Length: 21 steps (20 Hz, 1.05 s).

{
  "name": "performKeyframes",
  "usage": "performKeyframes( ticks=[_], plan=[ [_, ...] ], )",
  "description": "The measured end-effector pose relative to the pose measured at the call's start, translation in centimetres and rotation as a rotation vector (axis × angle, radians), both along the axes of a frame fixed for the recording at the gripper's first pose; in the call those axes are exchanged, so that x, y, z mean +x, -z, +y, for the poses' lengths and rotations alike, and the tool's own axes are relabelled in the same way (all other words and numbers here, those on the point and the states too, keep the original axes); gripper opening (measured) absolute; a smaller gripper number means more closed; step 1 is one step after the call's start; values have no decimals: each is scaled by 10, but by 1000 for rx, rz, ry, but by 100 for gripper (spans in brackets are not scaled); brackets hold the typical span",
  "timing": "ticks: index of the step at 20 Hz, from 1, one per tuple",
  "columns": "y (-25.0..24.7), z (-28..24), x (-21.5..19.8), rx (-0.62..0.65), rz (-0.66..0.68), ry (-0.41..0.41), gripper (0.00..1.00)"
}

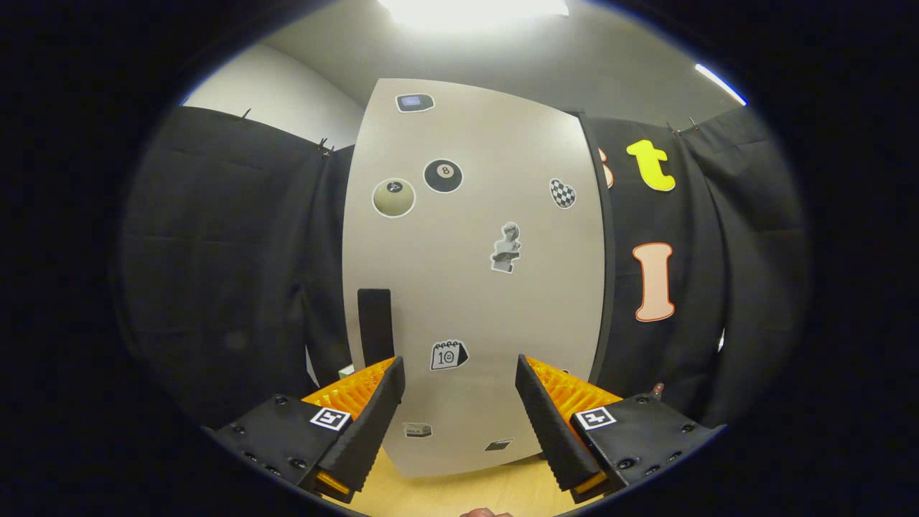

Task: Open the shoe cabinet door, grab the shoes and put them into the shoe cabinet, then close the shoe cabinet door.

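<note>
Pale grey, flat and tall, the shoe cabinet door (474,287) fills the centre of the frame, standing closed just ahead of the gripper (459,373). Stickers dot its face: a black eight-ball sticker (443,176) and a cream ball sticker (393,197) in the upper left, a checkered heart sticker (563,193) at upper right, a small statue sticker (507,248) mid-panel. A dark rectangular handle (375,327) sits at the door's lower left, just above the left finger. Both fingers are spread wide apart, holding nothing. Light wooden floor (445,492) shows at the bottom centre.
</note>
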State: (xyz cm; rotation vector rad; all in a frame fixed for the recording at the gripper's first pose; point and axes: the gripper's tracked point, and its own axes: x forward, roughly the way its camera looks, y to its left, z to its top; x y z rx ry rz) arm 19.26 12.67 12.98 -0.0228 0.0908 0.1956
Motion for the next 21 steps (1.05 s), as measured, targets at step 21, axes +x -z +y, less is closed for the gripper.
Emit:
performKeyframes(
  ticks=[21],
  plan=[
    [-13, 1, -2, -39, -9, -24, 97]
  ],
)
